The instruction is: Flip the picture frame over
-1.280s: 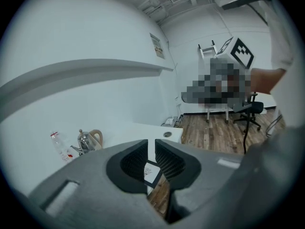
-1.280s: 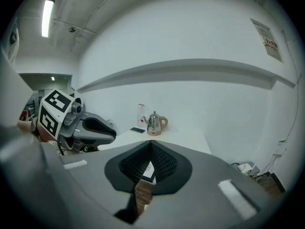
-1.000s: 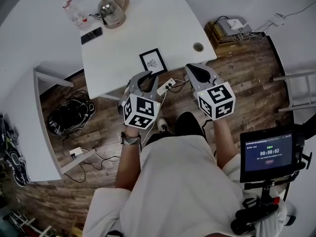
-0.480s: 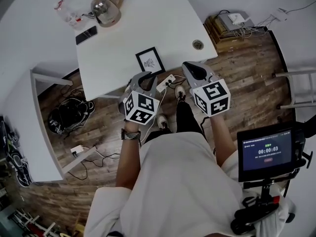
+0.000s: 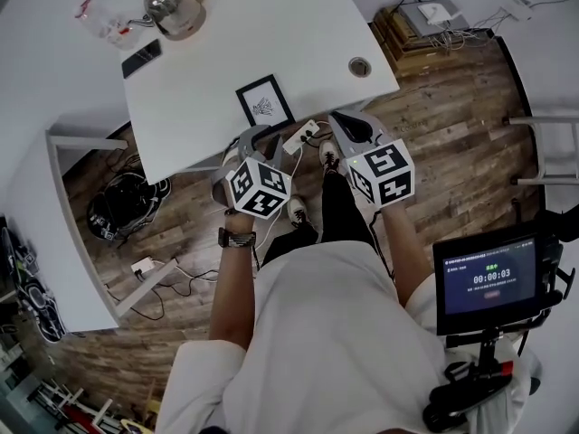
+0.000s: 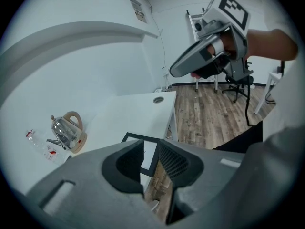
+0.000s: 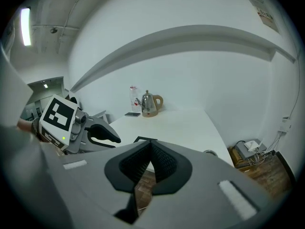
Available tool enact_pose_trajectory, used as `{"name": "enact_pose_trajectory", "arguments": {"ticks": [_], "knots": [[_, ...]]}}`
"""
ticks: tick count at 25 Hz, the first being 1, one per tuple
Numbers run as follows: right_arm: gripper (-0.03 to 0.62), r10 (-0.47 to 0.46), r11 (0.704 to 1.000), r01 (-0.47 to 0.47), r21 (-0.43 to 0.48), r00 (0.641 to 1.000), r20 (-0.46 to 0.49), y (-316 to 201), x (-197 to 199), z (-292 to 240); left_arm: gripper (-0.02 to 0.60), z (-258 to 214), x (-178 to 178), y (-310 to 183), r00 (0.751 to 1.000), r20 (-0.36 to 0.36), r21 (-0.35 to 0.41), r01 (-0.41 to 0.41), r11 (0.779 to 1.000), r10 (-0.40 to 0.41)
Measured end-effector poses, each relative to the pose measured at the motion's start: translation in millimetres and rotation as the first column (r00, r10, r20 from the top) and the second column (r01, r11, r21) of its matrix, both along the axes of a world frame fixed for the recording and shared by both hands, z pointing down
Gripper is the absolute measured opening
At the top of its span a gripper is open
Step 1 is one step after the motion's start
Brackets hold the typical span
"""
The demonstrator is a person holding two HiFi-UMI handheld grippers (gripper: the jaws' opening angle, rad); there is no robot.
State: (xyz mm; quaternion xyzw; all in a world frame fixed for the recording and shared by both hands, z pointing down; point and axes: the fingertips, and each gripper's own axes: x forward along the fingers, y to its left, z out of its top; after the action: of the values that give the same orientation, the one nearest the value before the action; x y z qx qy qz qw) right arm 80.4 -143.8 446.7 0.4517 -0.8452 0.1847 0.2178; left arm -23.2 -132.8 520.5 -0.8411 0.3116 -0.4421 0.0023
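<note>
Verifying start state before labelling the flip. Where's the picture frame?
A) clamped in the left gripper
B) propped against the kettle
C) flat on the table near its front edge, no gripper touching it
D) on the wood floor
C: the picture frame lies flat on the white table by its near edge. The left gripper, jaws opening with nothing between them, and the right gripper are both apart from it.

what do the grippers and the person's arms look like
The left gripper and right gripper are grey, with black ribbed pads and a white cube of black square markers each. The left gripper's jaws are opening, nothing between them. Worn: a white short-sleeved shirt, a dark wristband.
</note>
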Motion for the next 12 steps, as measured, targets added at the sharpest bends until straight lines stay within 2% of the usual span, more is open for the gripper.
{"name": "enact_pose_trajectory", "arguments": {"ticks": [5,10,12], "knots": [[0.002,-0.004,0.999,0.004,-0.041,1.0,-0.002,-6,-14,23,0.095,31,-16,-12,0.995,0.093,-0.008,-0.025,1.0,0.026],[0.002,-0.005,0.999,0.004,-0.053,1.0,-0.011,1,-15,31,0.095,44,-11,-3,0.998,0.066,-0.055,-0.015,0.998,0.018],[0.002,-0.004,0.998,0.003,-0.057,1.0,-0.013,2,-15,33,0.095,51,-11,-1,0.996,0.085,-0.066,-0.017,0.998,0.023]]}}
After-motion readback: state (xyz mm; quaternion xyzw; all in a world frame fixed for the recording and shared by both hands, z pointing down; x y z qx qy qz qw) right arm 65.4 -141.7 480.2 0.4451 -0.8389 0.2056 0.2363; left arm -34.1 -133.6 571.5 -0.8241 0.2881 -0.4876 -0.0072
